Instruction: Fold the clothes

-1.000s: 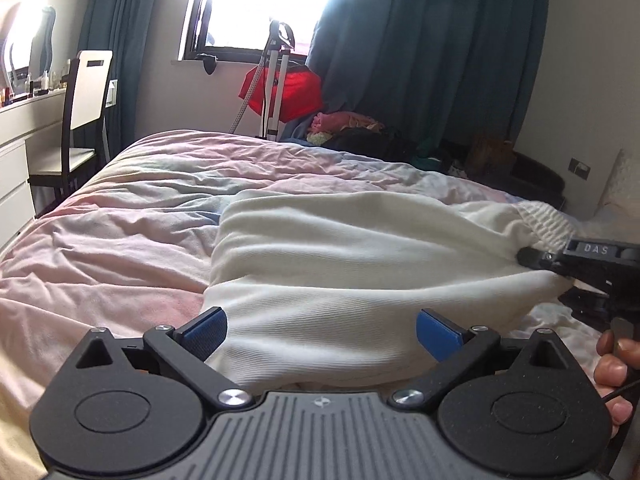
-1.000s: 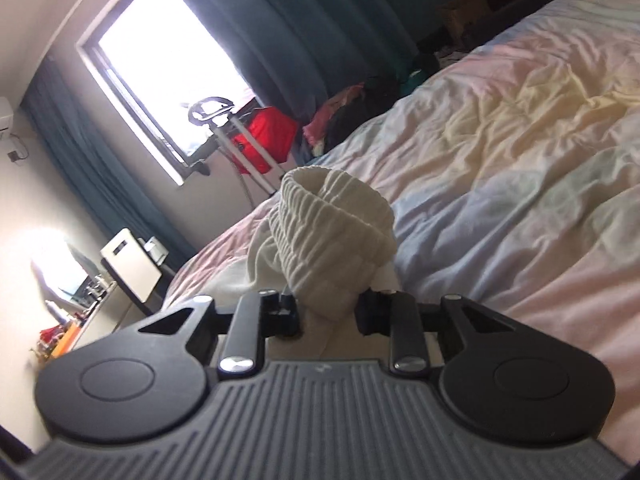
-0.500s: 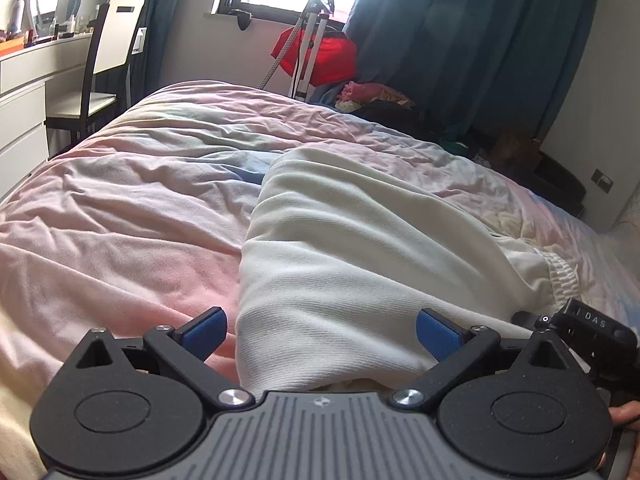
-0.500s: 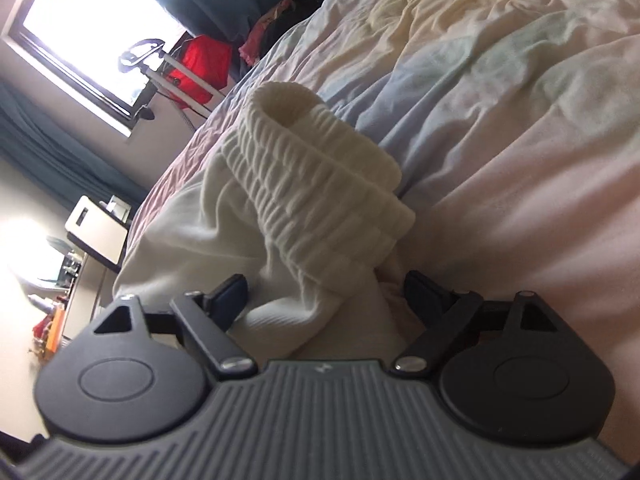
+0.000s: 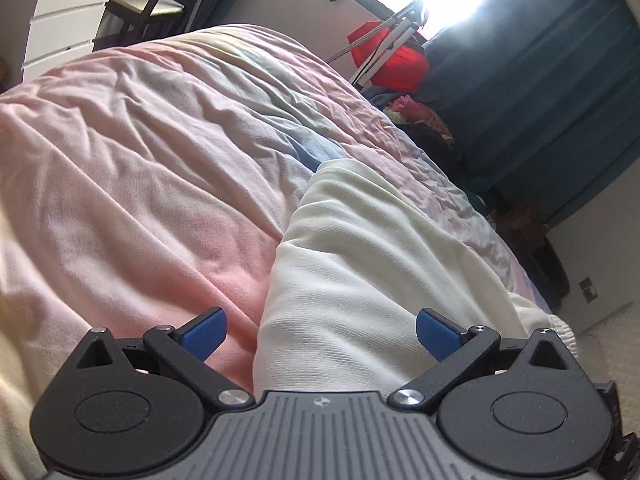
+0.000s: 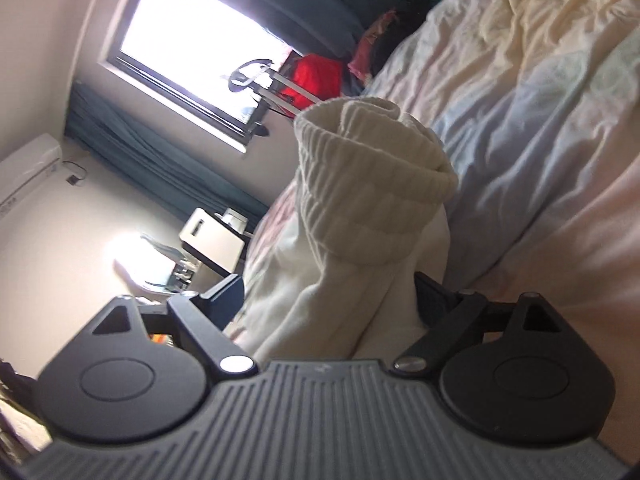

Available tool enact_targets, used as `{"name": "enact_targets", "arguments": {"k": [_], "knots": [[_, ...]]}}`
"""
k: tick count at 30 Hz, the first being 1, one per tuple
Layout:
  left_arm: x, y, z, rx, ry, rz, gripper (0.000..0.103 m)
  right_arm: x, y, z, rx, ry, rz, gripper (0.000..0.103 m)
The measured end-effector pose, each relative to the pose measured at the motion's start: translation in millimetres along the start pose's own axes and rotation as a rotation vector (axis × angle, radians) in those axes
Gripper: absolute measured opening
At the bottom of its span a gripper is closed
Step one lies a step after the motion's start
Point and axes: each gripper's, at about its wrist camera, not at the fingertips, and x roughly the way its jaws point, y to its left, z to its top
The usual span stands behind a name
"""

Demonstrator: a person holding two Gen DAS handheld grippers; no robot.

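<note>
Just cream garment (image 5: 384,264) on bed (image 5: 140,152).

a pink bed cover (image 5: 140,184) is all wrinkled. a bright window (image 6: 192,44) has dark blue curtains (image 5: 532,92). a red bag (image 5: 394,60) sits under it. white drawers (image 5: 64,20) stand by the wall.

A cream-white knit garment (image 5: 384,264) lies spread on the bed (image 5: 152,168), over a rumpled pastel duvet of pink, pale blue and yellow. Its fine-ribbed body runs in long soft folds, with one side edge lying toward the middle of the bed. At one end a thick ribbed cuff (image 6: 360,184) is rolled and bunched, standing up from the bed in a hollow curl, the cloth below it gathered in loose creases.
</note>
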Motion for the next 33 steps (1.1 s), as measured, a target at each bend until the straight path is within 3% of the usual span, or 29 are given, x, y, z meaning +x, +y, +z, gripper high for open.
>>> {"name": "enact_targets", "arguments": {"k": [4,7,9,10,12,14,18,21,24,27,33], "knots": [[11,15,3,-0.090,0.030,-0.074,0.102,30,-17,-12,-0.023,0.108,-0.190,0.087],[23,26,3,-0.148,0.064,-0.099,0.099,31,0,-16,-0.123,0.079,-0.241,0.064],[29,32,2,-0.178,0.088,-0.121,0.096,22,3,-15,-0.115,0.038,-0.242,0.042],[32,34,2,-0.189,0.102,-0.137,0.094,18,5,-15,-0.111,0.018,-0.243,0.039],[37,36,0,-0.199,0.124,-0.166,0.076,11,12,-16,-0.129,-0.023,-0.245,0.031],[36,33,-2,-0.180,0.117,-0.162,0.073,6,26,-18,-0.186,-0.063,-0.243,0.028],[29,28,-1,-0.136,0.094,-0.162,0.052,-8,53,-16,-0.267,-0.124,-0.197,0.025],[20,14,4,-0.074,0.070,-0.186,0.042,-21,68,-9,-0.281,-0.141,-0.174,0.024],[10,-14,12,-0.005,0.065,-0.225,0.039,-38,78,8,-0.262,-0.170,-0.156,0.023],[14,-53,24,0.000,0.074,-0.294,0.038,-58,79,40,-0.208,-0.222,-0.134,0.023],[89,-200,39,0.067,0.117,-0.373,0.037,-87,49,141,-0.111,-0.308,-0.202,0.023]]}}
